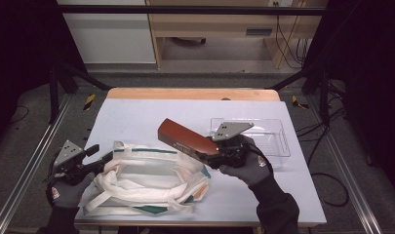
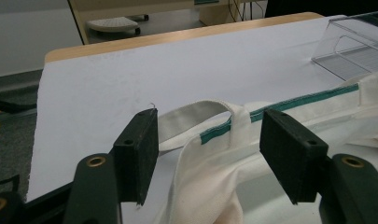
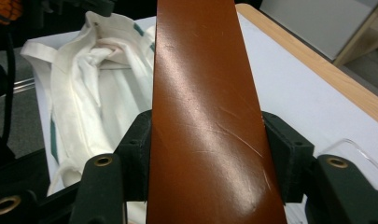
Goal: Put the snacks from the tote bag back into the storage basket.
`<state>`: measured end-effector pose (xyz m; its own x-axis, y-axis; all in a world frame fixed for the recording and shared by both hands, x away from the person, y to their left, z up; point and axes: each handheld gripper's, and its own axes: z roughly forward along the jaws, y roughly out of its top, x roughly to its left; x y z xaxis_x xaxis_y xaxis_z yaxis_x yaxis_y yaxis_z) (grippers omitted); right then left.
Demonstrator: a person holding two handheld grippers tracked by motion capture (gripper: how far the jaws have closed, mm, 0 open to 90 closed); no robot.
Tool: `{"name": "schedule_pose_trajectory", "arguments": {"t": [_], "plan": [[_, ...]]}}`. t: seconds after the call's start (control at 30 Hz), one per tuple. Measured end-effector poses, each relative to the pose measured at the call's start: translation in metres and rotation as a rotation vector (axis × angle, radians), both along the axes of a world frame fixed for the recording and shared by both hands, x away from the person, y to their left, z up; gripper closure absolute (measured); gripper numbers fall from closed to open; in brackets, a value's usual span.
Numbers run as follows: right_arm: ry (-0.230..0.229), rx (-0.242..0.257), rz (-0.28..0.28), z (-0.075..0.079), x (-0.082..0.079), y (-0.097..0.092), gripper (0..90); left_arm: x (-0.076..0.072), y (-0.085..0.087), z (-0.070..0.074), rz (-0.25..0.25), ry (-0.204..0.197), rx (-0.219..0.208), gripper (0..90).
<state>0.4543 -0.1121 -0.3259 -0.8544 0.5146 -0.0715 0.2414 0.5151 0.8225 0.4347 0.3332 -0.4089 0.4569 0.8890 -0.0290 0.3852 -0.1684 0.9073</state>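
We carry the brown case (image 1: 187, 138), clamped in our right gripper (image 1: 223, 148), above the white tote bag (image 1: 146, 180); our left gripper (image 2: 210, 140), jaws apart, must regrip the rim and open the mouth.

The tote bag (image 1: 146, 178) is off-white cotton with a teal-green band along its rim and plain off-white handles; a small orange patch shows at its right corner. Just right of the bag, the long box (image 1: 185, 138) is glossy reddish-brown with faint pale scratches and a darker side. Beyond the box, the tray (image 1: 278, 139) is clear plastic. Under the bag, the tabletop (image 1: 136, 117) is pale blue-white, with a light wood far edge.
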Motion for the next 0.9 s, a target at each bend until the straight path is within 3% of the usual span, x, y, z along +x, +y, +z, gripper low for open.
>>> {"name": "schedule_pose_trajectory", "arguments": {"t": [0.33, 0.67, 0.9], "plan": [[-0.009, 0.011, -0.085, 0.006, 0.01, -0.04, 43.6, 0.0, 0.003, 0.0, 0.009, 0.001, -0.007, 35.0], [0.006, 0.01, -0.182, -0.002, 0.023, -0.073, 43.7, 0.0, 0.006, 0.0, 0.016, 0.002, -0.009, 34.6], [0.013, 0.007, -0.21, -0.005, 0.032, -0.089, 43.7, 0.0, 0.007, 0.0, 0.015, 0.003, -0.007, 34.6]]}}
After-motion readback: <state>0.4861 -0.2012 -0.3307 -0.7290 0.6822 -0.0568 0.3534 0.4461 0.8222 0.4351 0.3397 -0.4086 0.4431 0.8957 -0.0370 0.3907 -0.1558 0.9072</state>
